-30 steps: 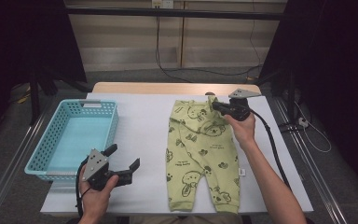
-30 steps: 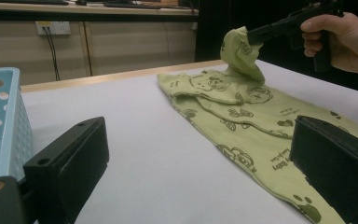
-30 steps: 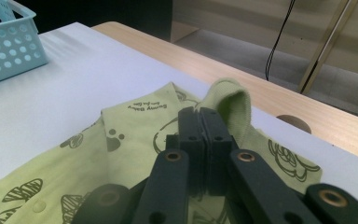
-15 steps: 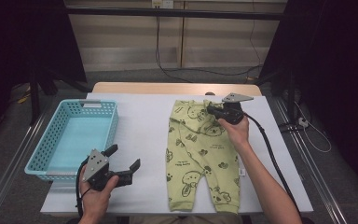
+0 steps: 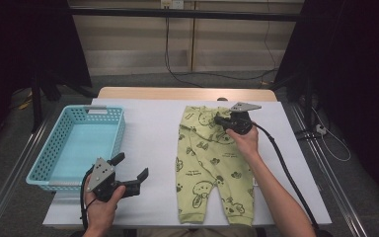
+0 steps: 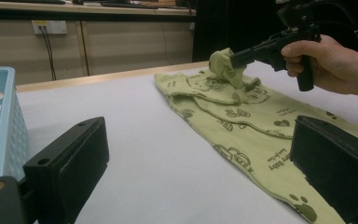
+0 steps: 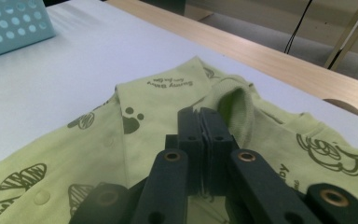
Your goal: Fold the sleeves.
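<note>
- Beside the blue basket [image 5: 79, 143], to its right on the white worktop [image 5: 148, 128], the green baby trousers [image 5: 212, 163] lie flat with the legs toward the person and the waistband at the far end.
- At that far end, the right gripper [image 5: 220, 120] has its jaws clenched on a pinch of the waistband [image 7: 235, 105], which stands bunched up off the worktop while the rest lies flat.
- Just in front of the basket's near corner, the left gripper [image 5: 131, 170] hovers with jaws released, holding nothing, well apart from the trousers.
- Judged as a fold of the waist toward the legs: carry the pinch low and straight along the trousers, keeping the side edges in line.
- Risk: a one-corner pull may skew the cloth; pinning the near hem with the left gripper would help.
</note>
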`<control>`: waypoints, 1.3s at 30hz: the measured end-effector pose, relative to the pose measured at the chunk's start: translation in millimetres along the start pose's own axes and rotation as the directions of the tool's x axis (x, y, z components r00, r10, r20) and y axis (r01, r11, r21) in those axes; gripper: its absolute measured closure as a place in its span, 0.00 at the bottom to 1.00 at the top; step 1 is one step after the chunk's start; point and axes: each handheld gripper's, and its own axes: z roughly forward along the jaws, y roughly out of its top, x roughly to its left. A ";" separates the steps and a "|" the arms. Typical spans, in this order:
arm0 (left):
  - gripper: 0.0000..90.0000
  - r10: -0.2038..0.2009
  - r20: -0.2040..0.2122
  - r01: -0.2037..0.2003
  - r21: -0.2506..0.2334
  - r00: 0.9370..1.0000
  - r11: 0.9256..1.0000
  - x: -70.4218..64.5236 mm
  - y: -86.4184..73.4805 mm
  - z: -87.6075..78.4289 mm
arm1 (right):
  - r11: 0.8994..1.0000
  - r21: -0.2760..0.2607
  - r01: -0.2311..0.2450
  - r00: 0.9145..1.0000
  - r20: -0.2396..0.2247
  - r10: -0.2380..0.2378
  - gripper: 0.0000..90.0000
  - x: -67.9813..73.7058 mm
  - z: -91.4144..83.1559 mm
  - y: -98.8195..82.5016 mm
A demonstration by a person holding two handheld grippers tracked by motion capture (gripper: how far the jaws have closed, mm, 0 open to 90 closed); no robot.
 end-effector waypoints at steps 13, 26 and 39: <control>0.05 0.027 -0.007 -0.027 0.022 1.000 0.999 2.5 0.5 -1.5 | 1.000 0.026 0.000 1.000 -0.031 0.001 0.97 10.2 17.4 -10.2; 0.05 0.034 -0.008 -0.034 0.026 0.999 0.999 3.0 0.7 -1.8 | 0.999 0.035 0.020 0.998 -0.058 -0.018 0.93 16.8 19.3 -12.1; 0.05 0.042 -0.015 -0.041 0.027 0.999 0.999 3.4 0.9 -1.6 | 1.000 -0.015 0.021 0.998 -0.052 -0.021 0.67 21.2 12.5 -6.5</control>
